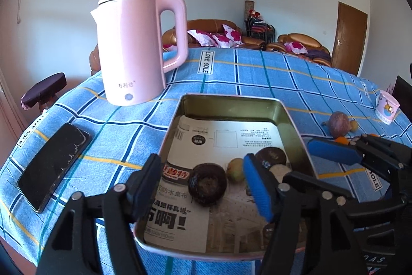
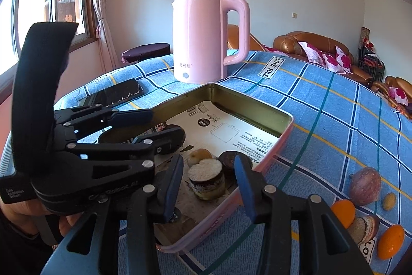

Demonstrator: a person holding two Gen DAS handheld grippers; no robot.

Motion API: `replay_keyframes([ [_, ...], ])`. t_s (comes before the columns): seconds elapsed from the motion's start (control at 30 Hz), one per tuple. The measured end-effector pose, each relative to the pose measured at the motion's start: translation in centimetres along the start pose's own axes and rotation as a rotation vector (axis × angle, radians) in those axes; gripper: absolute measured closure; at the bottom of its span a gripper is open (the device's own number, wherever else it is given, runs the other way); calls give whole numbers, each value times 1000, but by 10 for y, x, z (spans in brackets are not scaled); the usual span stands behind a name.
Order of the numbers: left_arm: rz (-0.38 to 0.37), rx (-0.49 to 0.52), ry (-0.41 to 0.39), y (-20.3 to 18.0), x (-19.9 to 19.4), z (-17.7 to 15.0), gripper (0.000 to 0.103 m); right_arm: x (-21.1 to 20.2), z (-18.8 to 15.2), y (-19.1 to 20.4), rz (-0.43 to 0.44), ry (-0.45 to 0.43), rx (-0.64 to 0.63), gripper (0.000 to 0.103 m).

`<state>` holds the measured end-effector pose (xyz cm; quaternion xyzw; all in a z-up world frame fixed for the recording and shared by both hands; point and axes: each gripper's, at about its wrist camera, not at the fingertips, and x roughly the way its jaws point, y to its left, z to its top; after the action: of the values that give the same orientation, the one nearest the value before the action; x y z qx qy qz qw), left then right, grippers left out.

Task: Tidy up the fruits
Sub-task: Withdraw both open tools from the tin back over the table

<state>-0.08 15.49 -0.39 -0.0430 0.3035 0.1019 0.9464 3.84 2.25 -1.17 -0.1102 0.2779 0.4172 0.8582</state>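
Item: metal tray (image 1: pixel 296 120), on the blue checked cloth (image 1: pixel 283 79), paper-lined, holding a dark round fruit (image 1: pixel 207 183), a greenish one (image 1: pixel 235 170), another dark one (image 1: pixel 270 155) and a cut half (image 2: pixel 206 178)

Item: fruit not yet in, on the cloth beside the tray: purple fruit (image 2: pixel 364 184), two oranges (image 2: pixel 343 211) (image 2: pixel 390 241), a small yellowish one (image 2: pixel 388 200), a cut piece (image 2: pixel 365 224)

Risk: both my tongs crowd the same end of the tray; lifting away carelessly, I judge a finger could catch the rim and drag the tray, or knock the cut half off whatever it sits on. Round fruit on the cloth may roll if I nudge it. The pink kettle (image 1: pixel 139 48) and the phone (image 1: pixel 54 164) stand near enough to be bumped

Item: left tongs (image 1: pixel 203 187), jaws apart, straddling the dark round fruit, pads clear of it, holding nothing

Item: right tongs (image 2: pixel 208 184), jaws partly open either side of the cut half, not pressing it, empty
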Motion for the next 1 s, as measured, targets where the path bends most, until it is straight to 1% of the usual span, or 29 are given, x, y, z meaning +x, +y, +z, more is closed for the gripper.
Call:
replay_keyframes([
  [0.07,-8,-1,-26,-5,-9,3,16,-9,-2,-6,-13,-13,15,46],
  [0.13,-30,3,-46,-15,-16,6,14,-21,-5,-14,-41,-28,28,45],
  [0.23,-64,35,-67,-38,-24,9,13,-43,-12,-29,-67,-50,58,45],
  [0.3,-89,53,-70,-54,-25,10,13,-58,-19,-41,-102,-61,75,45],
  [0.43,-134,96,-54,-87,-21,11,13,-84,-37,-67,-188,-65,123,45],
  [0.57,-163,154,-39,-119,-17,7,13,-107,-55,-96,-258,-56,168,45],
  [0.67,-181,185,-29,-139,-15,5,13,-125,-68,-121,-340,-48,197,45],
  [0.8,-225,201,1,-159,-8,4,13,-146,-83,-160,-472,-33,283,45],
  [0.9,-217,215,29,-170,2,4,13,-156,-91,-185,-553,-19,339,45],
  [1.0,-193,232,47,-176,11,4,13,-161,-98,-206,-593,6,392,45],
])
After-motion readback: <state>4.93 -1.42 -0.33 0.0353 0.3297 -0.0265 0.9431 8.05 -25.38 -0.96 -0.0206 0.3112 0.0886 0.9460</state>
